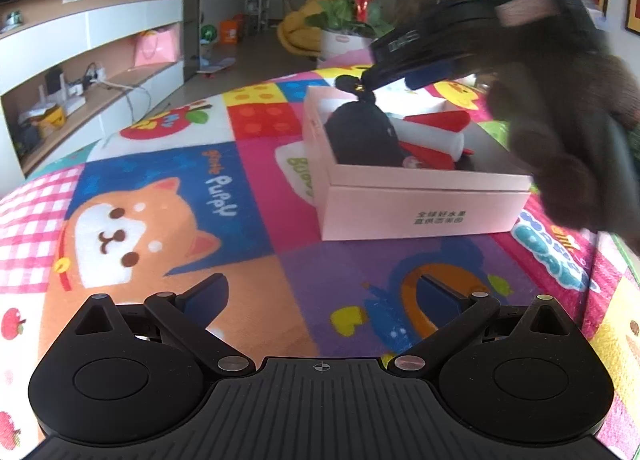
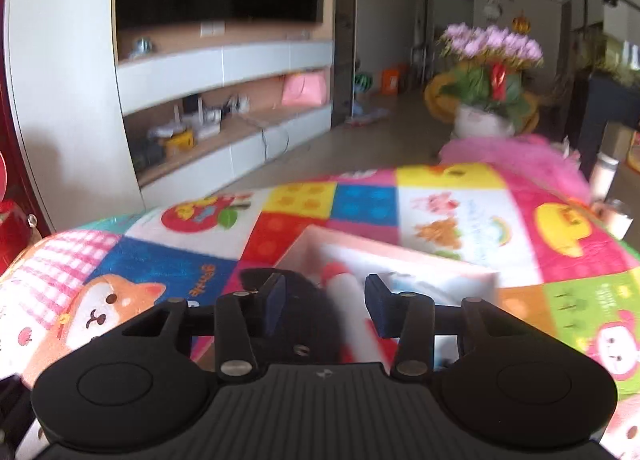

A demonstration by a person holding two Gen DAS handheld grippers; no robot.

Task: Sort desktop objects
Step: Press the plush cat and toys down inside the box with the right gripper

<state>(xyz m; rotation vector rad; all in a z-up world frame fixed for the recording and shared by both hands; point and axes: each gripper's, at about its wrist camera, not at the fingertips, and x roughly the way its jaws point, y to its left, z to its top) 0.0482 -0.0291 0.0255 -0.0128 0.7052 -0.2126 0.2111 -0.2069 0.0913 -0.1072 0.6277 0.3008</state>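
The play mat (image 1: 256, 196) looks like soft, printed foam or cloth with a faintly grained, matt face. The pink box (image 1: 420, 208) appears to be smooth, matt cardboard. Inside it, the black pouch (image 1: 362, 136) looks like soft matt cloth. The left gripper (image 1: 320, 300) is matt black plastic with a ribbed body and small shiny metal pins. The brown glove (image 1: 568, 132) on the hand holding the right gripper (image 2: 325, 302) looks fuzzy.
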